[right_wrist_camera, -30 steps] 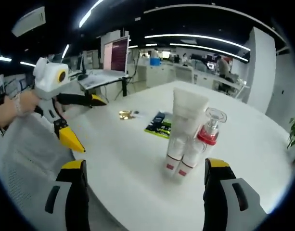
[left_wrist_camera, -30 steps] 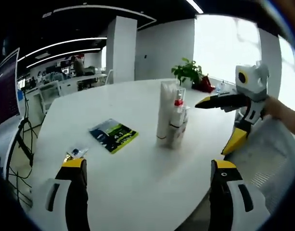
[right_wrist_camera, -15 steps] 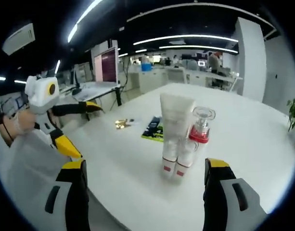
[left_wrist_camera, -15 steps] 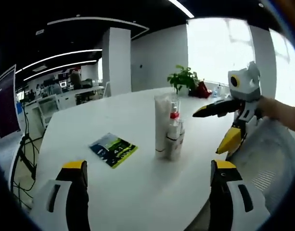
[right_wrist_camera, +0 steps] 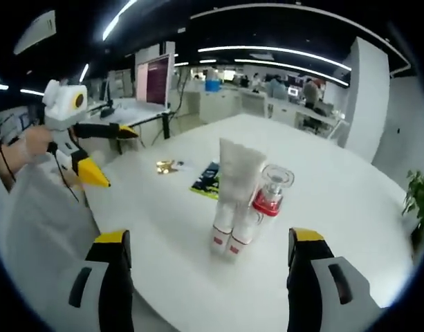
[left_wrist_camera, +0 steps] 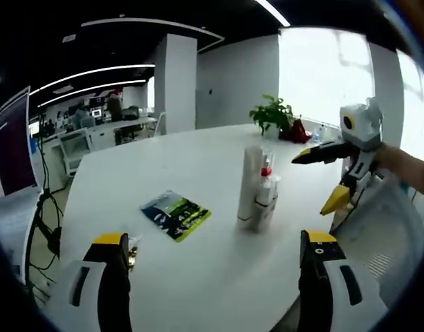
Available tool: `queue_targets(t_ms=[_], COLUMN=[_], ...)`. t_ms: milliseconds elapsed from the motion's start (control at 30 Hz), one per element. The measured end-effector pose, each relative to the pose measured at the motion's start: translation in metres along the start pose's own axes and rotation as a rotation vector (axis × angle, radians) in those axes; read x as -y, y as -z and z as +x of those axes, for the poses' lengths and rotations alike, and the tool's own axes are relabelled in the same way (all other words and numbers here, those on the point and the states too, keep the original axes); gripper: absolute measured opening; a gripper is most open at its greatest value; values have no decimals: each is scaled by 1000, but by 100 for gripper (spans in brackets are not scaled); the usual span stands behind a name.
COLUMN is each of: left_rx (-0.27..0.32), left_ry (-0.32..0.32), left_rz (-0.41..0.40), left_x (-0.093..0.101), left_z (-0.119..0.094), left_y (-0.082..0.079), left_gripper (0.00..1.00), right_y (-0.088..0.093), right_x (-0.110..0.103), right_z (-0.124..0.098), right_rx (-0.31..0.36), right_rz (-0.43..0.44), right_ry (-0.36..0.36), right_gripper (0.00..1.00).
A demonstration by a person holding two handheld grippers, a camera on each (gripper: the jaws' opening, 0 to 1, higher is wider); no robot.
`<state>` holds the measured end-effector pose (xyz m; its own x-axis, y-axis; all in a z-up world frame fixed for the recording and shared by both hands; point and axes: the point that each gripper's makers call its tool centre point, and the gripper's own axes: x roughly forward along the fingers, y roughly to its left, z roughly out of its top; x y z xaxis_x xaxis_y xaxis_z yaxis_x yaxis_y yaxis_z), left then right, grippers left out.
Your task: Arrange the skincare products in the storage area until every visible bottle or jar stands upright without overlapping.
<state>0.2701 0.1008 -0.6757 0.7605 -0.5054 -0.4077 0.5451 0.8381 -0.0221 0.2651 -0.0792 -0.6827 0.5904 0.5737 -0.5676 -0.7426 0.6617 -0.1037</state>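
White tubes (right_wrist_camera: 234, 188) and a clear pump bottle with a red collar (right_wrist_camera: 269, 191) are being seen standing upright in one tight cluster near the middle of the white table (right_wrist_camera: 350, 228); in the left gripper view the same cluster (left_wrist_camera: 259, 188) is being shown as touching or nearly so, and contents cannot be told through the packaging. The tallest tube is being stood cap-down, with two shorter tubes in front carrying red marks at the base. Nothing is being held: the left gripper (left_wrist_camera: 212, 277) is being kept spread wide, jaws well apart and clear of the table items, and the right gripper (right_wrist_camera: 210, 273) is likewise being kept spread, its jaws flanking the cluster in view without touching it. The right gripper is also being seen from the left gripper view (left_wrist_camera: 336, 173), held off the table edge beside the cluster; the left gripper is being seen from the right gripper view (right_wrist_camera: 94, 152). A green and dark booklet (left_wrist_camera: 176, 214) is being left flat on the table, apart from the cluster, with a small gold wrapper (right_wrist_camera: 165, 166) just beyond it. A potted plant (left_wrist_camera: 272, 115) is being shown at the far table edge, with office desks, a monitor (right_wrist_camera: 158, 77) and ceiling strip lights behind.
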Motion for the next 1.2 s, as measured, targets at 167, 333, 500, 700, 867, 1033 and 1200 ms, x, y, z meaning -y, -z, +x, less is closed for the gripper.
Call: queue_targets(t_ms=[167,333,500,700,867,1033,1200], left_rx=[-31,-76,-120,-98,-127,-145,-140], left_ry=[53,69,105,66,94,120,153], left_rz=[46,68,70,85,70,103,42], left_x=[2,-7,-10,-26,-33,-40,-52], left_z=[3,8,18,25,41,51,68], left_y=[-3,2,8,3,7,7,7], left_gripper=[99,99,99,98,98,94,79], right_y=[-32,-53,-67,-86,-98,-127,-145], right_x=[11,16,33,46,64,74,89], right_z=[-10,-9,-4,6,22,35,69], right_rx=[8,21,4,47,15,68,92], right_rz=[-46,-71,-62,22,62,53,10], right_ry=[-51,-127,-137,-157,-172,-209,-179], right_gripper=[91,84,92,99,100,100,99])
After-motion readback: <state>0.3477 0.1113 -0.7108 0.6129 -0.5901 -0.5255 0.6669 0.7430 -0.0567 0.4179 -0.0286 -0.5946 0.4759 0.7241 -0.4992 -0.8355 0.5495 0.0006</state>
